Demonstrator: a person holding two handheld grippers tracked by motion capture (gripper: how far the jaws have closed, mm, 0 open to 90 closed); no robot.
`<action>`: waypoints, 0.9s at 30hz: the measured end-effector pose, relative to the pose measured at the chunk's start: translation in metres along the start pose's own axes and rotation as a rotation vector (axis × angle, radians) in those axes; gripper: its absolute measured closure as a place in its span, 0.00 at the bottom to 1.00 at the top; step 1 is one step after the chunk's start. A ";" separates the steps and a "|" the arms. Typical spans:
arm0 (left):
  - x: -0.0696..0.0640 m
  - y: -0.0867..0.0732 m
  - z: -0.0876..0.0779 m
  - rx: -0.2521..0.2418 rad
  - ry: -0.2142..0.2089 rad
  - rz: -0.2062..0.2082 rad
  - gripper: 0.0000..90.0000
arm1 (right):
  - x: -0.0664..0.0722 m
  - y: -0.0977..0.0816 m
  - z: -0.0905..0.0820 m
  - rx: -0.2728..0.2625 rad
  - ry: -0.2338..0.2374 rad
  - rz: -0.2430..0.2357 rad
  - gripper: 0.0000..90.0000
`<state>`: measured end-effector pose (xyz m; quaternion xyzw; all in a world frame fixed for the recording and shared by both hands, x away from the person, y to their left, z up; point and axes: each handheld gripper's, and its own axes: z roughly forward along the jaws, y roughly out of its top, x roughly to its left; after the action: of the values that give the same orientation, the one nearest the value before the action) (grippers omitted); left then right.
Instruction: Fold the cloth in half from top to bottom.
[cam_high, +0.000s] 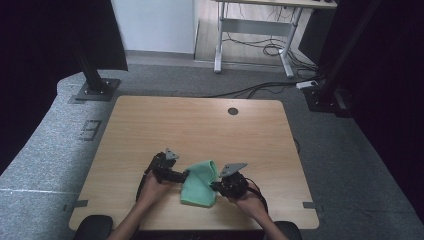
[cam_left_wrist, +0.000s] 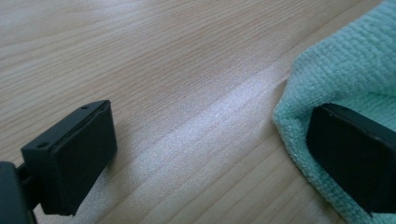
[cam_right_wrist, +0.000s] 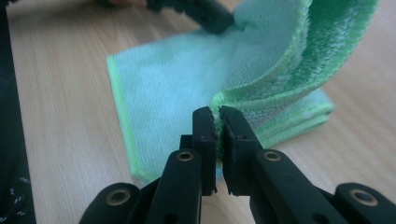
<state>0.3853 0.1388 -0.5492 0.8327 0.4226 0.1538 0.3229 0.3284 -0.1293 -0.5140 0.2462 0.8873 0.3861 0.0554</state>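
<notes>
one green microfibre cloth (cam_high: 199, 186), partly folded, lies near the table's (cam_high: 200, 125) front edge, its lifted edge pinched by the right gripper (cam_right_wrist: 217, 114) while the left gripper (cam_left_wrist: 205, 140) gapes wide beside it.

We see a light wood bench (cam_high: 200, 125) with rounded corners and a small dark round hole (cam_high: 233, 111) near its far edge. It stands on grey carpet (cam_high: 45, 145), with dark tape marks by its near corners. Two black posts on flat base plates rise at the far left (cam_high: 95, 87) and far right (cam_high: 325, 95). Beyond them stands a white-legged desk (cam_high: 255, 40), with a tangle of dark cables (cam_high: 270, 50) on the floor beneath it and a white power strip (cam_high: 307, 84) lying near the right post.
</notes>
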 end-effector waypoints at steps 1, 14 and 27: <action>0.000 0.000 0.000 0.000 -0.001 0.000 0.02 | 0.001 -0.002 0.002 0.006 0.000 0.003 0.93; 0.002 0.011 -0.019 -0.021 -0.197 0.042 0.05 | 0.000 -0.017 0.014 0.002 0.010 0.059 0.92; -0.042 0.071 -0.044 -0.111 -0.346 0.153 0.32 | 0.001 -0.021 0.015 -0.024 0.003 0.084 0.92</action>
<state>0.3800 0.0923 -0.4679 0.8574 0.2872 0.0554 0.4234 0.3238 -0.1314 -0.5392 0.2822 0.8716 0.3988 0.0407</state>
